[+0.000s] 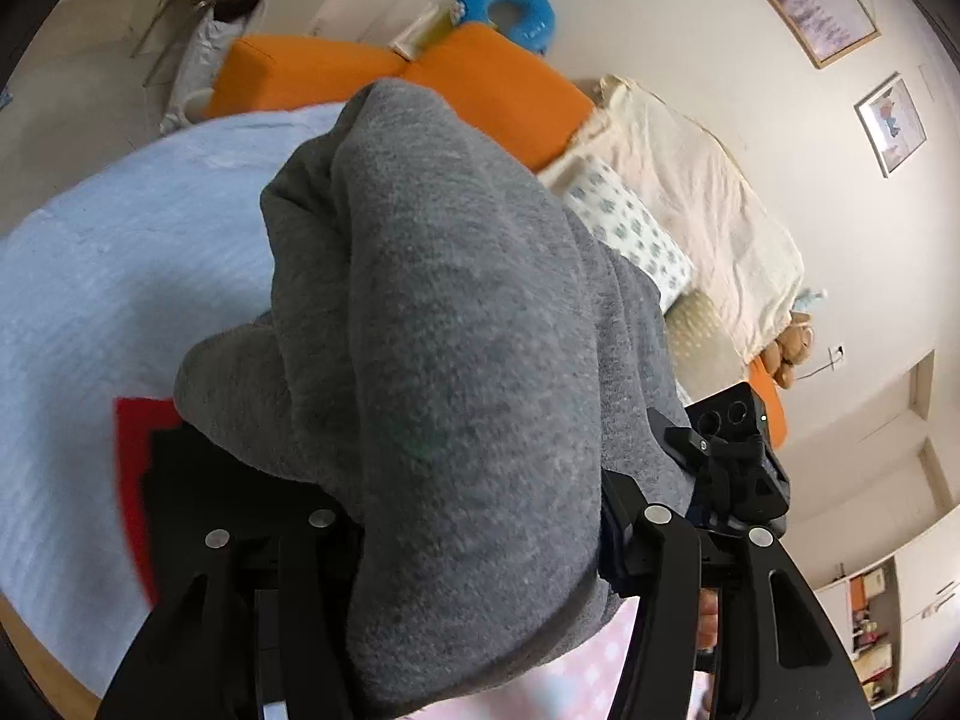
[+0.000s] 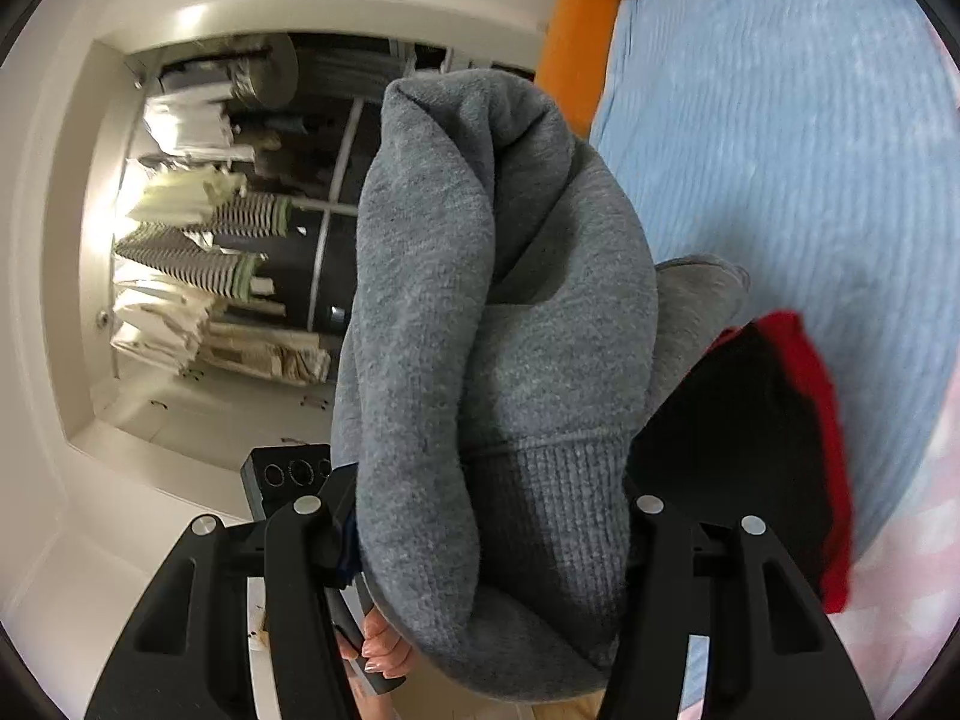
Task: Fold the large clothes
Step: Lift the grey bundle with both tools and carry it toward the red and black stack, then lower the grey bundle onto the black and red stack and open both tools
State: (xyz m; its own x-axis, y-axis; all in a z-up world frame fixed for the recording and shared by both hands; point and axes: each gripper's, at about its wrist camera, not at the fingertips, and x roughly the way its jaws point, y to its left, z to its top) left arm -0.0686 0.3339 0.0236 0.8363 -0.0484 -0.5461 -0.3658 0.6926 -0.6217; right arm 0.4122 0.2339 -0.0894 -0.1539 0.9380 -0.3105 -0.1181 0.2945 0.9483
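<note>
A thick grey sweatshirt [image 1: 432, 312] is bunched into a bundle and held up above the bed. My left gripper [image 1: 474, 420] is shut on one end of it, and the fabric drapes over the fingers and hides them. In the right wrist view the same grey sweatshirt [image 2: 480, 312], ribbed hem toward the camera, fills my right gripper [image 2: 486, 432], which is shut on it. The two grippers stand close side by side. The other gripper's black housing shows at each view's edge [image 1: 732, 438] [image 2: 288, 474].
Below lies a light blue bedspread [image 1: 108, 252] [image 2: 780, 150] with a red and black garment [image 1: 135, 450] [image 2: 804, 408] on it. Orange cushions [image 1: 480, 78], a cream blanket [image 1: 708, 198] and a dotted pillow [image 1: 636, 228] lie behind. An open wardrobe [image 2: 198, 240] holds hanging clothes.
</note>
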